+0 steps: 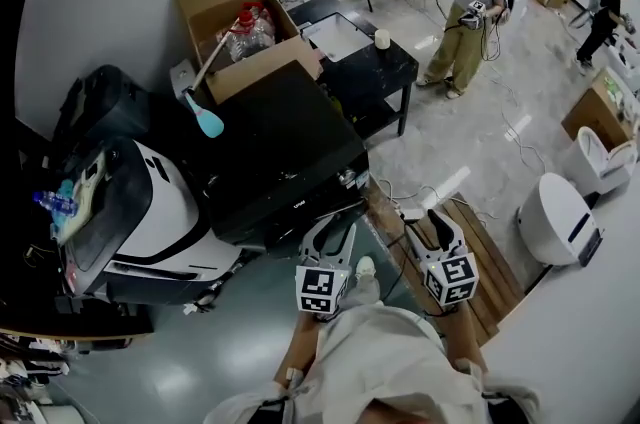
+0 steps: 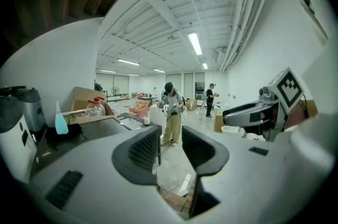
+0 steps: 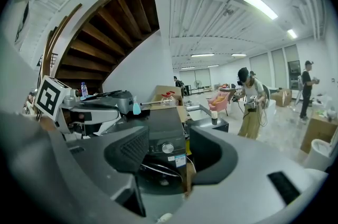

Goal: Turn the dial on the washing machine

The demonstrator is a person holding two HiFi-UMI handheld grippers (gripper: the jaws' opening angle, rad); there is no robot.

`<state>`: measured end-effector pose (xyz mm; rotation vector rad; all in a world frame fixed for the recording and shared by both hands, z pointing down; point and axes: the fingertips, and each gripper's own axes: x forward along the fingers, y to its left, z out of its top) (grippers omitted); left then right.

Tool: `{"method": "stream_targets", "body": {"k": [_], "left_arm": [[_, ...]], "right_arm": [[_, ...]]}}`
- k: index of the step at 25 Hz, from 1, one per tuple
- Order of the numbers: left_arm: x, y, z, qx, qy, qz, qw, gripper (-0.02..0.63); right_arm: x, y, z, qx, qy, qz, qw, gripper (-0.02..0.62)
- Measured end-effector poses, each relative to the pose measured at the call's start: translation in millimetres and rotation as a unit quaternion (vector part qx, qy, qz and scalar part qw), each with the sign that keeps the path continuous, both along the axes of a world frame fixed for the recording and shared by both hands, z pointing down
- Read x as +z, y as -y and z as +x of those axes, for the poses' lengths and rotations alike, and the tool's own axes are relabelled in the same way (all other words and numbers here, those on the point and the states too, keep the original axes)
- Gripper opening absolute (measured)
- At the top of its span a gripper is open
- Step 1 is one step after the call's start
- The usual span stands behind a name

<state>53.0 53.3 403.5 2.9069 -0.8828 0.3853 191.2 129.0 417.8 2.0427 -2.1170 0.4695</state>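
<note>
Both grippers held out ahead of the torso, jaws apart.
Left gripper [image 1: 330, 234] and right gripper [image 1: 428, 224] sit side by side, near each other but not touching, both pointing forward and away from the body. Left forearm [image 1: 298, 357] extends straight behind its gripper. Each gripper's own view shows its jaws standing wide.

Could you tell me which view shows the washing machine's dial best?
The right gripper view: the dial faces the camera on the front of the washing machine, between the open jaws. The head view looks down on the machine's top, leaving the dial a tiny glint at most. The left gripper view misses it.
</note>
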Motion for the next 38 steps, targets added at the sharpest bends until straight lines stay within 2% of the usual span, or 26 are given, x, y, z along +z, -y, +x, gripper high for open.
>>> {"method": "stream_targets", "body": {"k": [19,28,38], "left_arm": [[68,96,1,-0.04,0.03,-0.062,0.9968,0.146],[99,130,7,-0.033,0.037,-0.097,0.9941,0.146],[125,145,12,-0.027,0.042,-0.125,0.9909,0.146]], "right_arm": [[48,112,-3,-0.051,-0.008,-0.058,0.997,0.235],[74,153,-5,-0.056,-0.014,-0.091,0.994,0.235],[99,181,-15,-0.074,-0.017,-0.118,0.99,0.235]]}}
